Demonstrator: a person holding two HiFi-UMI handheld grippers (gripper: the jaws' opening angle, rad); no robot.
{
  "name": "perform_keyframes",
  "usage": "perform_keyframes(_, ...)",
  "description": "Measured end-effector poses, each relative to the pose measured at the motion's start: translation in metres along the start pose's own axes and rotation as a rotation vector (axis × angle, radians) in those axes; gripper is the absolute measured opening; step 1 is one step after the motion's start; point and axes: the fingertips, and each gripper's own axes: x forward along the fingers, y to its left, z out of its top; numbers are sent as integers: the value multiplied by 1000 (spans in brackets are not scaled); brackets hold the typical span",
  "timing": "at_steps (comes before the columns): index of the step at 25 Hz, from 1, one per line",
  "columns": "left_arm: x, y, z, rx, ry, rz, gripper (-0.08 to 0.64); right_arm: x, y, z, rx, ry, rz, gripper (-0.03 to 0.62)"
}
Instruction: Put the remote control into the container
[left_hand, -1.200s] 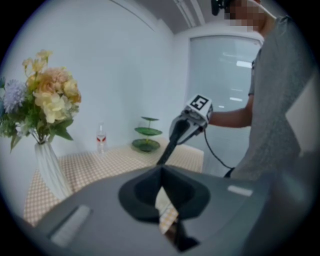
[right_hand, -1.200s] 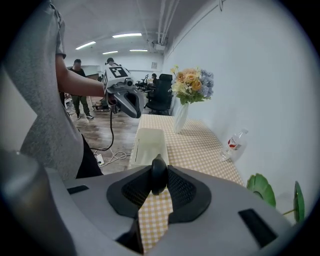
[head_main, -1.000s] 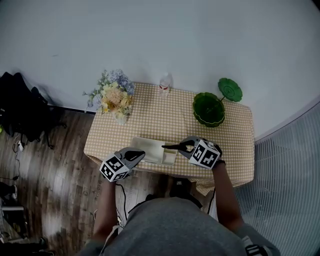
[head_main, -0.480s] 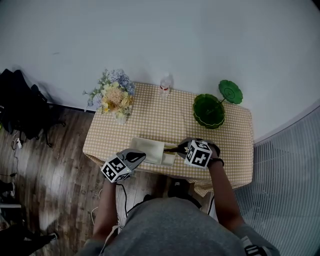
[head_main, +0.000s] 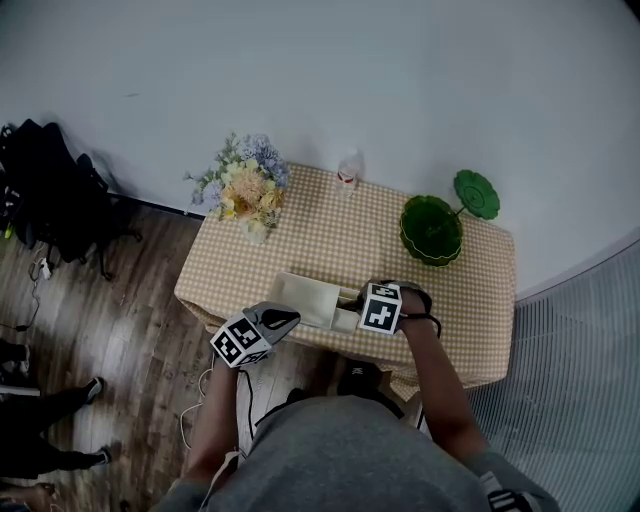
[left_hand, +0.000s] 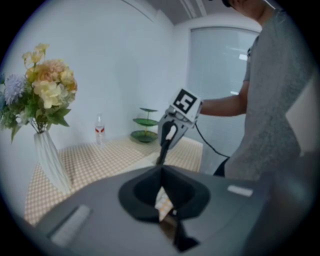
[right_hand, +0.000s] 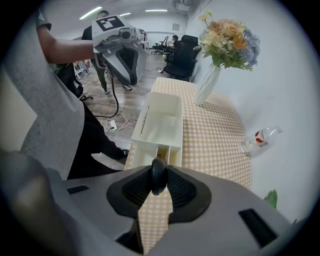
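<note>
Spanning centre frame, tabletop (head_main: 300, 235): checked cloth.
Container (head_main: 303, 296): cream, divided, at the tabletop's lower edge.
Left gripper (head_main: 283, 319): clenched, empty, lower left of container.
Right gripper (right_hand: 159, 188): grasping remote control.
Remote control (left_hand: 163, 149): black, hanging end-down over container's small end compartment.

One checked table (head_main: 330, 240) holds one white container (head_main: 300, 296), one vase of flowers (head_main: 250, 190), one bottle (head_main: 348, 172) and one green tiered dish (head_main: 432, 228). There are two grippers, the left gripper (head_main: 281, 320) and the right gripper (left_hand: 169, 133), and one remote control (right_hand: 159, 176).
</note>
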Motion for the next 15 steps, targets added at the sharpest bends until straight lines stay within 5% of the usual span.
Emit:
perform_keyframes(6,-5,-2,-8,-21,4,21,0,22,-1,2,-10,81,-3,98)
perform_keyframes(15,-6,-8,-13,-28,14,21,0,29,-1,13,-78,72,-32,100)
